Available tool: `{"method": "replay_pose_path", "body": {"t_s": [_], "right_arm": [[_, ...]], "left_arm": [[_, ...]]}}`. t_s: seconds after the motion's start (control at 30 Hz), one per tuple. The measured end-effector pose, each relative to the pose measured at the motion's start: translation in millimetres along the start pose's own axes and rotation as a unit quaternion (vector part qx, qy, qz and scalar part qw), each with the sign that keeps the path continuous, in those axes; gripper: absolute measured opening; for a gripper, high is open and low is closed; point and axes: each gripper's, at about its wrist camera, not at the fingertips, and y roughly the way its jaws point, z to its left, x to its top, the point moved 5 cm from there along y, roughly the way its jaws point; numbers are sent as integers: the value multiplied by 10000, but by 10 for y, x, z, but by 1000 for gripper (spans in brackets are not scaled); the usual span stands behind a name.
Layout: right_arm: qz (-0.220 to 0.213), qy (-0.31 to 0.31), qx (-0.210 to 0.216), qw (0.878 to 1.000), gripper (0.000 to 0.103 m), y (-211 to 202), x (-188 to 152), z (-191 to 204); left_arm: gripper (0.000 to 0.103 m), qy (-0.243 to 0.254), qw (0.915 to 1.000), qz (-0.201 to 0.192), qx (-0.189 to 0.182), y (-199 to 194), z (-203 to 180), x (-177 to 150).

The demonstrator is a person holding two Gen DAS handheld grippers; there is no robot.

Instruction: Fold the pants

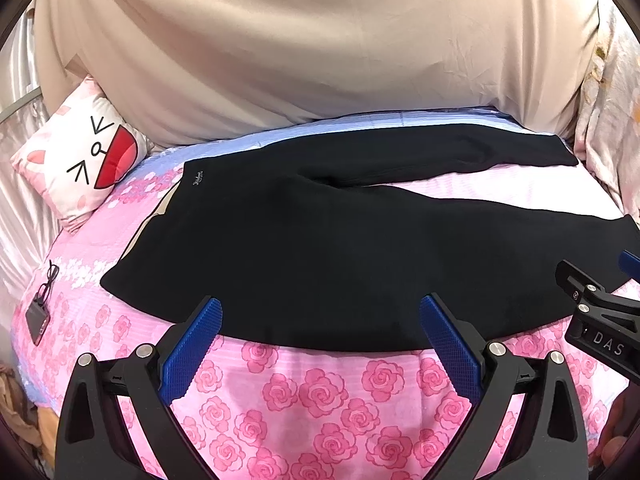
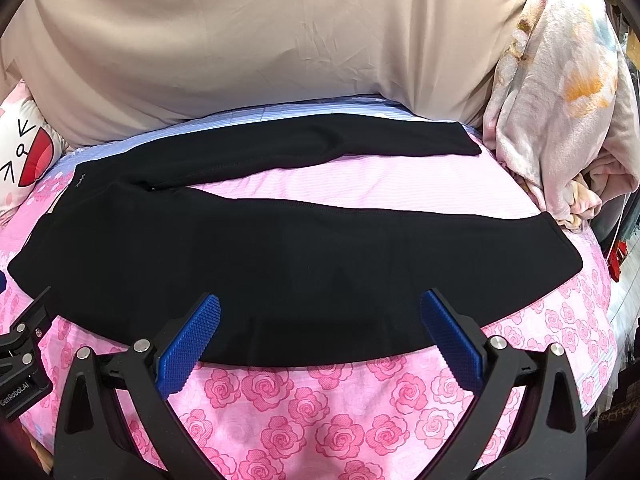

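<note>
- The pants (image 1: 320, 248) are black and spread flat on the bed's pink rose sheet (image 1: 320, 400), waistband to the left, legs running off to the right in a V with a strip of sheet showing between them.
- Only the right wrist view gets both leg ends: the far cuff (image 2: 460, 140) stops just short of a crumpled floral blanket (image 2: 560, 100), and the near cuff (image 2: 560, 256) lies flat with sheet showing past it.
- The left wrist view cuts the near leg off at the right edge, but it shows the whole waistband (image 1: 152, 232), including a small logo near the far corner.
- Stuff only the left view has: glasses (image 1: 48, 280) and a small dark device (image 1: 36, 320) on the sheet left of the waistband, well apart from the pants.
- Cartoon-face pillow (image 1: 80, 160) sits past the waistband's far corner; the right view only catches a slice of it.
- Left gripper (image 1: 320, 320): jaws wide apart, holding nothing, blue pads over the near hem of the pants around the hip area.
- Right gripper (image 2: 320, 316): same deal, jaws spread, nothing between them, over the near leg's near edge.
- Each view catches the other gripper's black body at its side edge, so they're side by side.
- Room: plenty of bare sheet on the near side, a tan fabric backdrop (image 1: 320, 40) just beyond the far leg.
</note>
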Motion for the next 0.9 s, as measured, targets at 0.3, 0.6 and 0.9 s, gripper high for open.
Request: {"method": "replay_pose_path", "body": {"t_s": [0.3,0.6,0.9], "right_arm": [[5,0,-10,10000,98,7,-1,-4],[12,13,-14,10000,98,18,-9,-15],[28,10,-25,10000,98,31,-9,-22]], "left_arm": [[98,17,10000,-33,7,-1,-2,-5],[98,-248,9990,-368,-99,-72,38,37],[98,-12,10000,-5,-69,23,-4,26]]}}
